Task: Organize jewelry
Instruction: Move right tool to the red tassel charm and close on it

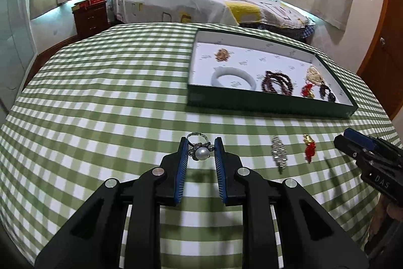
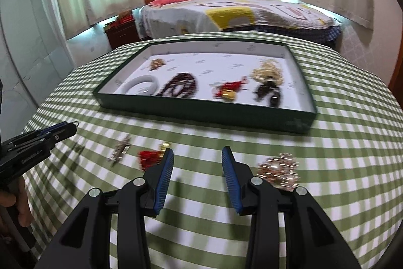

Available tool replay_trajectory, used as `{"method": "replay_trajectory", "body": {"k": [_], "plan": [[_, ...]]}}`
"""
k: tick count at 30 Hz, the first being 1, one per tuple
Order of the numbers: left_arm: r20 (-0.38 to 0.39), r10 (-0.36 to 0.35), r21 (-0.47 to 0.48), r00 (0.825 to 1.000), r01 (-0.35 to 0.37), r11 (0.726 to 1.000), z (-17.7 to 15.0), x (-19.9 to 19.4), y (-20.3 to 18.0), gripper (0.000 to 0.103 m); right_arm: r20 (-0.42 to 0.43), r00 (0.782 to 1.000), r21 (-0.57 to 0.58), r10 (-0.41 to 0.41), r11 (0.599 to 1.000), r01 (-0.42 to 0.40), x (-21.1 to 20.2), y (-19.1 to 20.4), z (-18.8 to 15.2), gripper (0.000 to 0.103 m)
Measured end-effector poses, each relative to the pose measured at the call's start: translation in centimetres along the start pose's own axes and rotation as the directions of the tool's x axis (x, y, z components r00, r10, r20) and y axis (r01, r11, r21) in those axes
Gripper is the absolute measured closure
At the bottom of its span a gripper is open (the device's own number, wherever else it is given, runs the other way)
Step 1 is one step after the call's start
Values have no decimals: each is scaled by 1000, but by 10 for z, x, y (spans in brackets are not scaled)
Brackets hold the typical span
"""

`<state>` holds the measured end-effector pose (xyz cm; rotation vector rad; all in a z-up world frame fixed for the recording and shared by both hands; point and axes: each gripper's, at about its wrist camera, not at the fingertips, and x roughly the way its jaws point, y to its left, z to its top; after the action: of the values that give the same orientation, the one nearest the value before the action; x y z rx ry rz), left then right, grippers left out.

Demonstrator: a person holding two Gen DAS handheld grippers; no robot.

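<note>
My left gripper [image 1: 201, 146] is shut on a pearl ring [image 1: 200, 152], held just above the green checked cloth; its silver band sticks out past the fingertips. The green tray [image 1: 264, 105] with a white floor lies ahead to the right. In it are a white bangle [image 1: 233, 78], a dark bead bracelet [image 1: 277, 82] and other pieces. My right gripper [image 2: 197, 155] hovers open over the cloth with nothing between its pads. A red and gold tassel charm [image 2: 149, 155] lies just left of its left finger. A sparkly copper piece [image 2: 279, 168] lies to its right.
A rhinestone brooch [image 1: 278, 152] lies on the cloth between the two grippers. A bed [image 1: 201, 4] and a dark nightstand [image 1: 90, 19] stand beyond the table's far edge. A hand [image 2: 17, 203] holds the left gripper's handle at the left edge of the right wrist view.
</note>
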<state>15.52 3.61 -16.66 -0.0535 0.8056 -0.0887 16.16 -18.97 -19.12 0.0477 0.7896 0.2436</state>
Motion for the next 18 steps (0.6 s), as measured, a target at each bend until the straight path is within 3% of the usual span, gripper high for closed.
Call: {"method": "replay_trajectory", "body": {"k": [10,12,14,18], "plan": [[-8,28,-50,1000,-28,998,-2,0,22,82,-69,996,-75,49,996,-54,27,40,2,63],[-11,27,-45,1000,-27,999,-3,1,21,82,-86,995,-71,47,996,-54,30,39,0,69],[-14,23,-41,1000,-24,999,-4,2,19,82,-86,995,-68,43,997,-49,28,35,-1,81],[-20,15,-37,1000,-16,999,-5,5,15,82,-85,995,-49,50,997,-54,24,26,-3,90]]}}
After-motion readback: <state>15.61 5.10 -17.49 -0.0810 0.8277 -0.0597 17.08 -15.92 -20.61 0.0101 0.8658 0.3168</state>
